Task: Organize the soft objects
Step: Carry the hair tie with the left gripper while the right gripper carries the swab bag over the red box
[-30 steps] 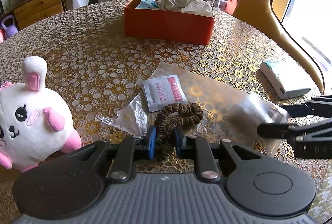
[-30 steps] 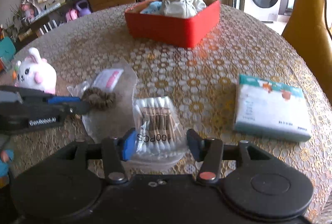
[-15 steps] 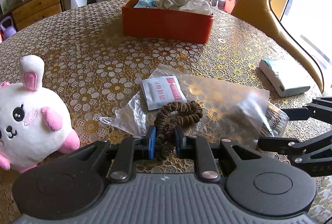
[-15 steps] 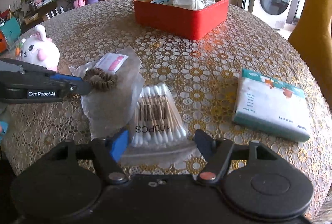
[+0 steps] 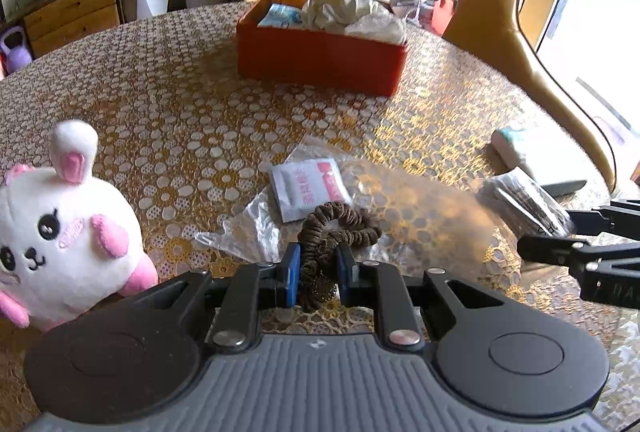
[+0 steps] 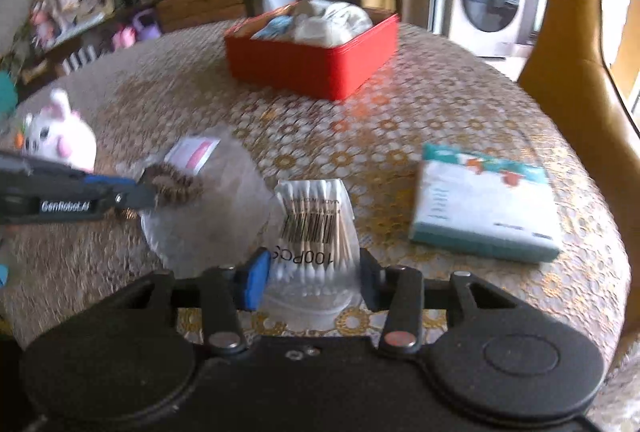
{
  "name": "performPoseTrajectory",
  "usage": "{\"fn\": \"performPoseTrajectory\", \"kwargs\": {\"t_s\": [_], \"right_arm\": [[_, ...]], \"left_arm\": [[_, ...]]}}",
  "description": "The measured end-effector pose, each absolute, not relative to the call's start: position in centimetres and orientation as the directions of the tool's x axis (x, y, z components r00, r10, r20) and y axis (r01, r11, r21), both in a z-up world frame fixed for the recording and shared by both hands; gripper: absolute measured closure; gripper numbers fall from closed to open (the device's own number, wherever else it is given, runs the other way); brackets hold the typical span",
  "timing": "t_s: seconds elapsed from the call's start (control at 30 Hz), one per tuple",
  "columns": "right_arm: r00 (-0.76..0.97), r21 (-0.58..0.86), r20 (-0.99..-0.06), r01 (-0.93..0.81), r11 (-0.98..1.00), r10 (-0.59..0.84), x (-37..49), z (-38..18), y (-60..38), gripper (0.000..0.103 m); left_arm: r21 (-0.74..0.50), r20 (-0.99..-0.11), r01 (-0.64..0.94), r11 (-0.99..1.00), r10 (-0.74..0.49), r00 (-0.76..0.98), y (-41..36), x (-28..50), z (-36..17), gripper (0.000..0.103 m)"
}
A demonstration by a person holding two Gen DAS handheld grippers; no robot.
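Left gripper (image 5: 317,272): jaws together, blue pads clamped on the brown hair scrunchie (image 5: 334,232).
Hair scrunchie: near edge of the tabletop (image 5: 180,103), its free loop lying on a clear plastic bag (image 5: 420,216).
Right gripper (image 6: 310,278): jaws have just been closing; the blue pads now meet the sides of the cotton swab pack (image 6: 314,228), gripping it.
Cotton swab pack: transparent wrapper with a barcode label, at the near edge of the tabletop, just beside the clear plastic bag.
Sachet (image 5: 306,187): white with a pink patch, flat on the clear plastic bag, touching the scrunchie's far side.
Plush rabbit (image 5: 60,228): white and pink, upright at the near left edge.
Tissue pack (image 6: 486,207): teal and white, flat near the right edge, well apart from the swab pack.
Red box (image 5: 320,57): toward the far edge, holding crumpled white cloth (image 5: 340,9) and a pale blue packet (image 5: 280,17).
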State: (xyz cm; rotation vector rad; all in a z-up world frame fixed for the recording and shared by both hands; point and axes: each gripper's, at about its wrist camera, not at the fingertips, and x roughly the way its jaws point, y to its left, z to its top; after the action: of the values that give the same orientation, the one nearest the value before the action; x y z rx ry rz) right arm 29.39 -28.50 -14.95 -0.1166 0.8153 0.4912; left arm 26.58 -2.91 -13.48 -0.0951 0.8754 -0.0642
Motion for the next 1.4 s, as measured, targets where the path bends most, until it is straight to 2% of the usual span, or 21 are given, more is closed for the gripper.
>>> {"fn": "performPoseTrajectory", "kwargs": {"t_s": [0.53,0.87,1.13,1.4], "right_arm": [[0.648,0.214,-0.604,-0.43,0.877,0.465,29.2,-6.8,-28.5,0.059],[0.685,0.191,-0.562,-0.437,0.879,0.463,32.6,-2.3,-26.8,0.059],[0.701,0.191,-0.554,-0.418,0.888,0.449,36.9,-1.1,-25.1,0.059],[0.709,0.191,-0.568,-0.38,0.905,0.418,41.8,-2.6,-22.8,0.059]], "left_arm": [[-0.183,-0.688,0.076,0.98,-0.183,0.703,-2.0,27.2,-5.0,0.085],[-0.165,-0.665,0.071,0.984,-0.165,0.728,-1.2,32.2,0.8,0.085],[-0.131,-0.667,0.055,0.99,-0.129,0.734,-1.3,37.1,2.3,0.085],[-0.111,-0.664,0.003,0.994,-0.076,0.744,-1.1,42.7,1.0,0.085]]}}
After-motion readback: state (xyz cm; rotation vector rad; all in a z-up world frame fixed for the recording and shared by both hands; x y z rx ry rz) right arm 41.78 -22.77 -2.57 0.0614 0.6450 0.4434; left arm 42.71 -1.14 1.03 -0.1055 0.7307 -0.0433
